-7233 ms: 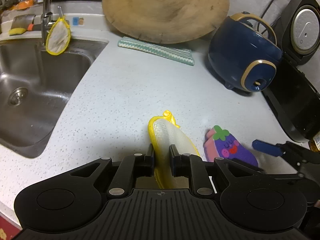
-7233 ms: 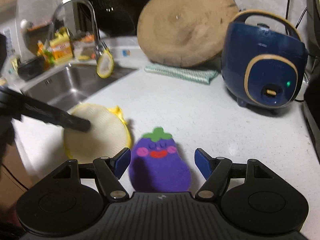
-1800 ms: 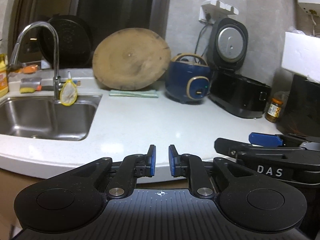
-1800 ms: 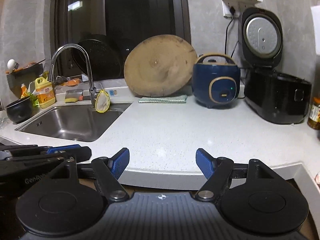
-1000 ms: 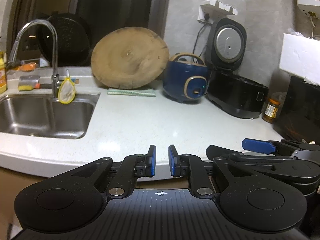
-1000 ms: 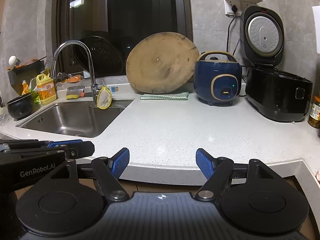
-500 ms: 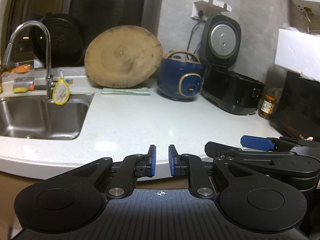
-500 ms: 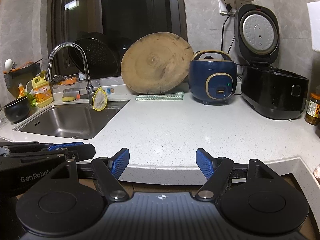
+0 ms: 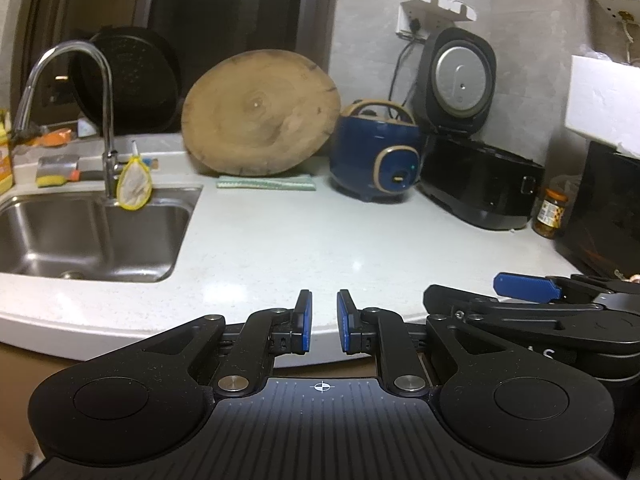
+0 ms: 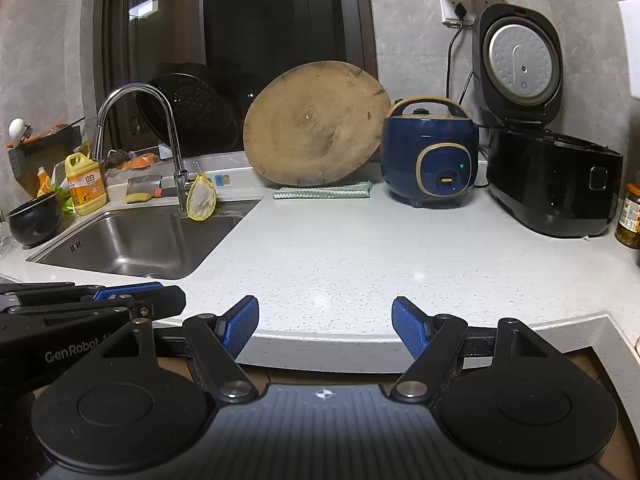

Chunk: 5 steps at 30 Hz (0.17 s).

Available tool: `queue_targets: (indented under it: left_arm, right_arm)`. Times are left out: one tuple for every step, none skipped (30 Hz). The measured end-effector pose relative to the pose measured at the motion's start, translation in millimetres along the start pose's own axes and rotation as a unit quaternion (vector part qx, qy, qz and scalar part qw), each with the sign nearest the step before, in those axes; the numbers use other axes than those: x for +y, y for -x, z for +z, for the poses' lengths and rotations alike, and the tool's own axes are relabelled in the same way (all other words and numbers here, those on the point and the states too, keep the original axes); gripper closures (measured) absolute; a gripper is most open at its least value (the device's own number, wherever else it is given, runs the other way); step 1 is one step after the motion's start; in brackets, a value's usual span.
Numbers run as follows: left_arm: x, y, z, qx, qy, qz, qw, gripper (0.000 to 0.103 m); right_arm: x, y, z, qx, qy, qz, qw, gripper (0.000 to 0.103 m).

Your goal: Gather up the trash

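My left gripper (image 9: 323, 295) hovers just off the front edge of the white counter (image 9: 304, 240). Its blue pads (image 9: 303, 320) stand a narrow gap apart with nothing between them. To its right hangs my right gripper (image 10: 325, 303), open wide and empty; one of its blue pads (image 9: 524, 286) shows in the left wrist view. In the right wrist view the left gripper (image 10: 128, 292) pokes in at the left. No loose trash lies on the counter stretch in view. A round yellow-rimmed scrubber (image 10: 202, 200) hangs from the faucet (image 10: 176, 176).
A steel sink (image 10: 136, 244) is sunk in the counter's left. At the back stand a round wooden board (image 10: 316, 124), a striped cloth (image 10: 322, 192), a blue cooker (image 10: 430, 156) and an open black rice cooker (image 10: 554, 182). A jar (image 10: 630, 216) stands far right, a yellow bottle (image 10: 84, 184) far left.
Seven seconds ago the left gripper held a yellow scrubber and a purple eggplant sponge lay between the right fingers; both are gone now. Both grippers have drawn back off the counter.
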<state>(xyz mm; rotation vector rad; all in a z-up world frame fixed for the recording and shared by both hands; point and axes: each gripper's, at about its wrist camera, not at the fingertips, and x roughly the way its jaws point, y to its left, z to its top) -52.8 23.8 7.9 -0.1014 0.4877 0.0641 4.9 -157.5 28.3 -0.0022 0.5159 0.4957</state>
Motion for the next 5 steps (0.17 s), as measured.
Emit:
queue_targets:
  left_arm:
    - [2.0,-2.5,0.4,0.002,0.002,0.001,1.0,0.086]
    - [4.2,-5.6,1.0,0.006,0.004,0.002,1.0,0.086]
    - [6.8,-9.2,1.6,0.012,0.008,0.001,0.9999,0.086]
    - [10.9,-13.8,2.4,0.019,0.012,0.0,0.9997,0.086]
    - [15.0,-17.4,2.9,0.024,0.016,0.002,0.9996,0.086]
  right_arm:
    - [-0.1,-1.8,0.1,0.001,-0.002,0.0,1.0,0.029]
    - [-0.8,-3.6,0.0,0.002,-0.003,0.001,1.0,0.029]
    - [-2.0,-6.3,0.1,0.004,-0.004,0.004,1.0,0.029]
    - [-3.5,-8.8,0.1,0.004,-0.005,0.006,1.0,0.029]
    - [-5.3,-11.7,0.9,0.003,-0.006,0.006,1.0,0.029]
